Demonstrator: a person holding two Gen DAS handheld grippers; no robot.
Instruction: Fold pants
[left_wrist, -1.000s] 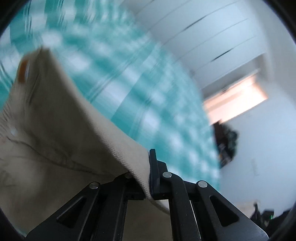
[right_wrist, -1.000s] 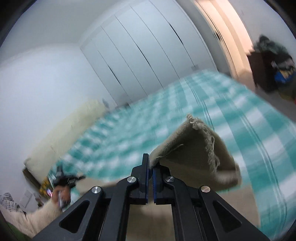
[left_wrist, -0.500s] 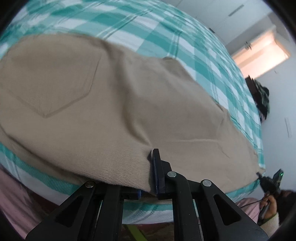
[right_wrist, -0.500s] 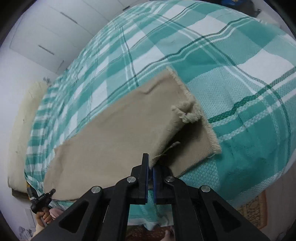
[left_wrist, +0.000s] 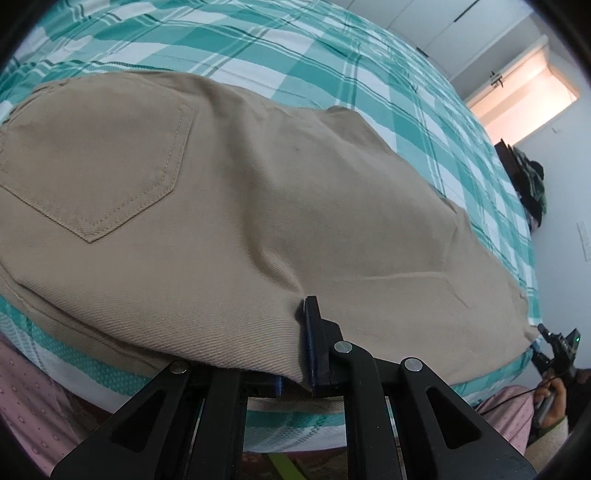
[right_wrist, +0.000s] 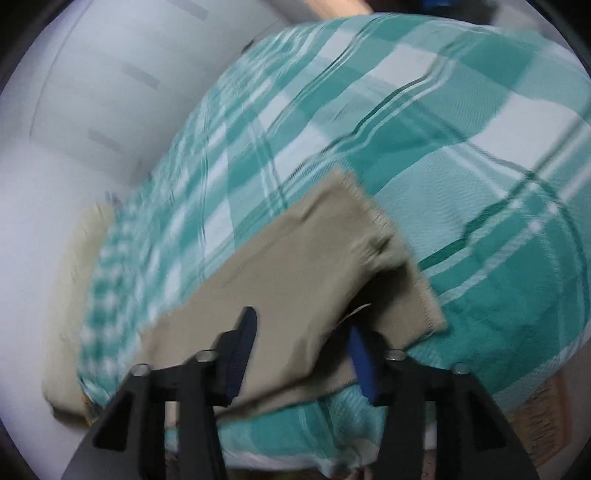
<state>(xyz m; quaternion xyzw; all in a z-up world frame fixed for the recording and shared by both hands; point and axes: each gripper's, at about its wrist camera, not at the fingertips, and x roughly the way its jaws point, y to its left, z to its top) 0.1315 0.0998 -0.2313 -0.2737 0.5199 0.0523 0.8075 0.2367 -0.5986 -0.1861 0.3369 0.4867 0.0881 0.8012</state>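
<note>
Tan pants (left_wrist: 258, 206) lie lengthwise along the near edge of the bed, back pocket (left_wrist: 99, 173) up at the left. My left gripper (left_wrist: 295, 354) is shut on the pants' near edge around the seat; cloth hides its left finger. In the right wrist view the leg ends (right_wrist: 332, 266) lie stacked with frayed hems (right_wrist: 384, 229), the upper leg a bit askew. My right gripper (right_wrist: 303, 350) is open, its fingers on either side of the near edge of the leg, which lies loose between them. This view is motion-blurred.
The bed has a teal and white checked cover (left_wrist: 332, 66). White wardrobe doors (right_wrist: 110, 74) stand behind it, with a cream pillow (right_wrist: 74, 280) at the head. The right gripper also shows in the left wrist view (left_wrist: 557, 350), past the hems. A lit doorway (left_wrist: 524, 92) is at the far right.
Both grippers brought the lifted pants down flat onto the bed. My right gripper then opened and released the leg hem. My left gripper still grips the near edge.
</note>
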